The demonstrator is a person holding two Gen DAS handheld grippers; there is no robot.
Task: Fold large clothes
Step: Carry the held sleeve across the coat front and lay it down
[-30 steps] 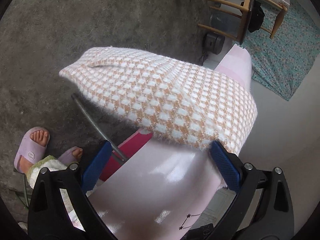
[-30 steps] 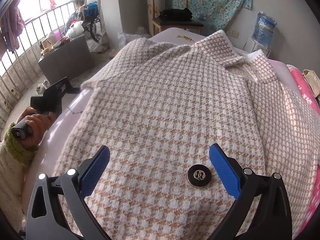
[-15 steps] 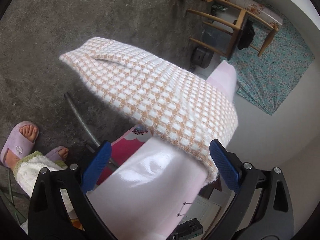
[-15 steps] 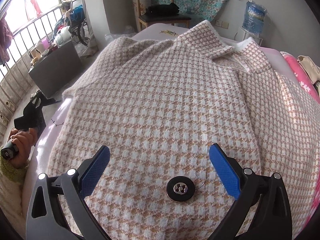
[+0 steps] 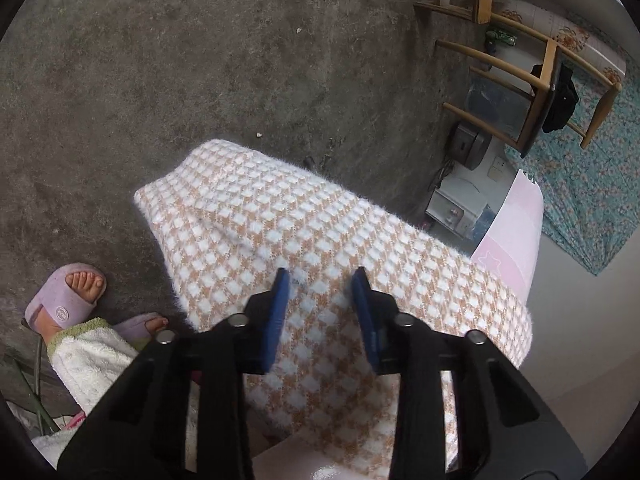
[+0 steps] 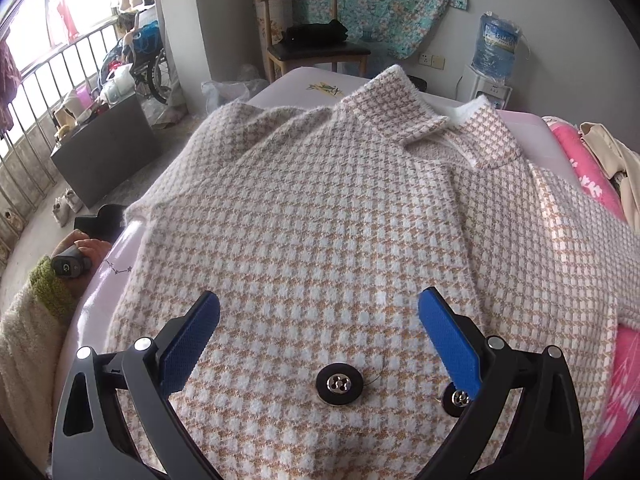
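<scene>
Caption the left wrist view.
Left gripper fingers pinching the checked sleeve hanging off the pink table.

Left gripper (image 5: 320, 276): jaws wide apart earlier, have just been closing; now narrow, with the sleeve (image 5: 320, 248) fabric between the blue pads, seemingly pinched. It has come forward over the sleeve, which now fills the lower frame and hides most of the pink table (image 5: 516, 240).

Right gripper (image 6: 320, 308): drawn slightly back over the coat (image 6: 320, 200); a second button (image 6: 458, 398) now shows beside the right pad.
</scene>
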